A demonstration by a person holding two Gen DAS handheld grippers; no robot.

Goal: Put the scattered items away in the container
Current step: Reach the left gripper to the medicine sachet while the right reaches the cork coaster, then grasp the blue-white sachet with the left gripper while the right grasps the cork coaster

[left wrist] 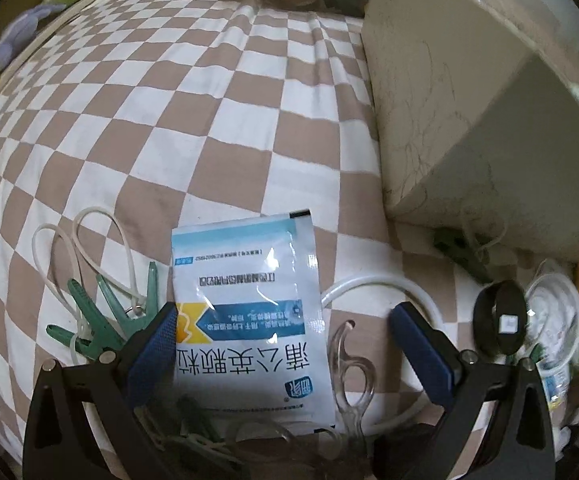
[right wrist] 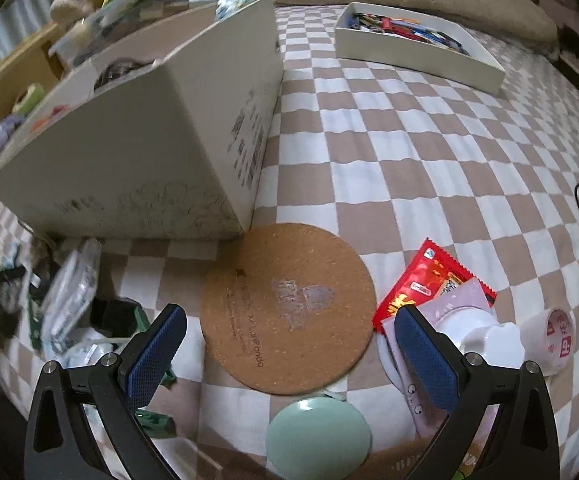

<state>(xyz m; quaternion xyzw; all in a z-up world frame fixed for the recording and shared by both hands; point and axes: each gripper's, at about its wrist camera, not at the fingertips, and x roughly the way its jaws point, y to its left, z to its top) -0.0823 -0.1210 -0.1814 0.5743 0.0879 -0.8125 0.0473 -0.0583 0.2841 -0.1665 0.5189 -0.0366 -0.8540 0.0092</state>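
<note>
Left gripper (left wrist: 281, 328): jaws apart, straddling the medicine sachet (left wrist: 249, 320); I judge a low, square close best, then a lift to the cardboard box (left wrist: 469, 120) at two o'clock. Right gripper (right wrist: 289, 332): apart, empty, over the cork mat (right wrist: 287, 308). Surface: soft checkered bedspread (left wrist: 209, 120), cluttered bedroom.

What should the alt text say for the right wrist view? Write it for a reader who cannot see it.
The open right gripper hovers over a round cork mat on a checkered cover, beside a large white box. A red snack packet lies right of the mat.
</note>
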